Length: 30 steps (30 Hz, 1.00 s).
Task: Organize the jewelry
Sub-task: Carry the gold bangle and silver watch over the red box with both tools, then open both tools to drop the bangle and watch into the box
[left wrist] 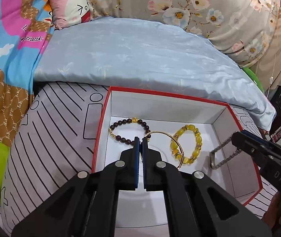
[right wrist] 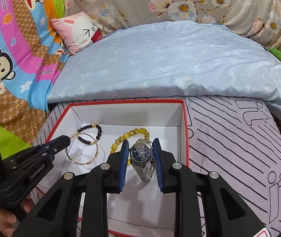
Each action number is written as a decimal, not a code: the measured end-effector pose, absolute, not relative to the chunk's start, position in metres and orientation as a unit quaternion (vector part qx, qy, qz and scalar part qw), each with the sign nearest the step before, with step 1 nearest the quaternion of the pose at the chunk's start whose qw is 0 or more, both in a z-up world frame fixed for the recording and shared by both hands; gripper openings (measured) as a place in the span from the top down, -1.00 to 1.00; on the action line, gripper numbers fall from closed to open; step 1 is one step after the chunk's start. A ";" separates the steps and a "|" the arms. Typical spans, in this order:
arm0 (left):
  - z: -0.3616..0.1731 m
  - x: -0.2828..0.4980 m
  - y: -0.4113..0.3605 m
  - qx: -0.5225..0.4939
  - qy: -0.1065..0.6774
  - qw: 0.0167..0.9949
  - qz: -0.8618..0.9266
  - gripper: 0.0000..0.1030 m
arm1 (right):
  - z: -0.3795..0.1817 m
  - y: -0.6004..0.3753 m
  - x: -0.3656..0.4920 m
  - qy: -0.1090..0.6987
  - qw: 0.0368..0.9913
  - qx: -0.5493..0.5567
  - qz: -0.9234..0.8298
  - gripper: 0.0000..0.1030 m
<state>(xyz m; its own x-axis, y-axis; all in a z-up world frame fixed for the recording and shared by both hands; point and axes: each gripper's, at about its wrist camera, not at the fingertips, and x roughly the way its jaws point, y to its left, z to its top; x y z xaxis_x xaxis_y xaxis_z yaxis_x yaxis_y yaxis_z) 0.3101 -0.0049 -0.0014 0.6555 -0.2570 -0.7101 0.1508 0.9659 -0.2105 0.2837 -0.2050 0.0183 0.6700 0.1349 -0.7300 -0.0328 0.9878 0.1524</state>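
A red-rimmed white box [left wrist: 168,95] [right wrist: 187,130] lies on the bed. Inside lie a dark bead bracelet [left wrist: 128,122] [right wrist: 99,131] and a yellow bead bracelet [left wrist: 196,136] [right wrist: 128,133]. My left gripper [left wrist: 141,139] [right wrist: 68,139] is shut on a thin gold bangle [left wrist: 177,144] [right wrist: 85,163], held inside the box. My right gripper [right wrist: 141,144] [left wrist: 236,136] is shut on a silver watch with a blue dial [right wrist: 141,152]; its band [left wrist: 222,154] hangs into the box's right side.
The box rests on a grey striped cover [right wrist: 239,144] [left wrist: 57,130]. A light blue quilt [left wrist: 136,53] lies behind it, a cartoon blanket [right wrist: 12,59] to the left, and a floral cloth [right wrist: 160,2] at the back.
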 end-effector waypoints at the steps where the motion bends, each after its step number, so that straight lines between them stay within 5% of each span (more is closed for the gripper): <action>1: -0.003 0.311 -0.005 -0.065 0.401 0.907 -0.111 0.97 | 0.016 -0.204 0.284 0.404 0.912 0.060 0.044 0.54; 10: -0.001 0.306 -0.004 -0.061 0.393 0.911 -0.107 0.85 | 0.026 -0.204 0.272 0.382 0.922 0.052 0.030 0.22; 30: 0.021 0.209 0.016 -0.064 0.384 0.915 -0.108 0.80 | 0.027 -0.197 0.168 0.397 0.915 0.064 0.041 0.21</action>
